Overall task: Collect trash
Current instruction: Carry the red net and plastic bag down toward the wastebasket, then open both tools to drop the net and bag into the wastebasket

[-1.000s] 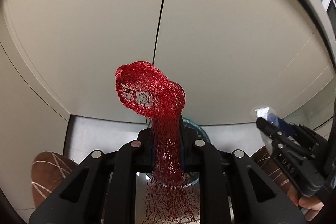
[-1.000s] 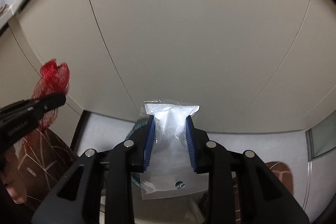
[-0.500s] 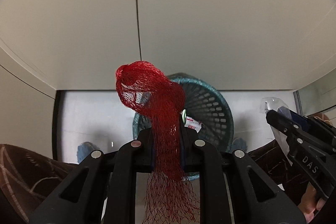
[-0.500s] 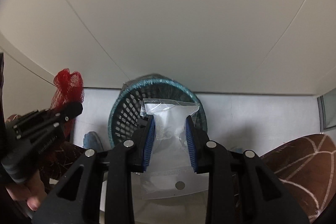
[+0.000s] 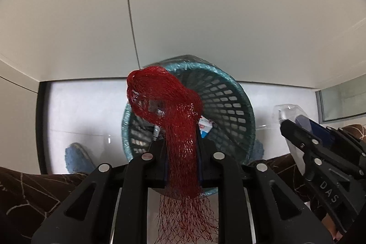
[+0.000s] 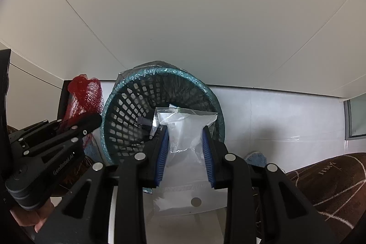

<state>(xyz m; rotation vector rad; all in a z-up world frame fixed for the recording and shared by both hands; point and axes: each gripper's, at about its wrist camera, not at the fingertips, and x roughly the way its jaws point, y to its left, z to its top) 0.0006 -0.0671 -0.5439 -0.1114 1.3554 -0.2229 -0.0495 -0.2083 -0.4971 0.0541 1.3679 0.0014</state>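
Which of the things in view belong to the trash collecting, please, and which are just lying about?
Job in hand:
- red mesh net bag, in the left gripper
- clear plastic zip bag, in the right gripper
- teal plastic lattice wastebasket

Lying about:
- blue fuzzy slippers
- brown patterned fabric

left gripper (image 5: 181,148): matte black linkage arms, round silver screw heads, "GenRobot.AI" in grey along its side | right gripper (image 6: 185,145): same black frame and silver screws, ribbed blue pads (image 6: 161,152), "DAS" lettering | hand (image 6: 29,218): bare skin under the left gripper's handle | legs (image 6: 331,184): brown fabric, thin pale lines
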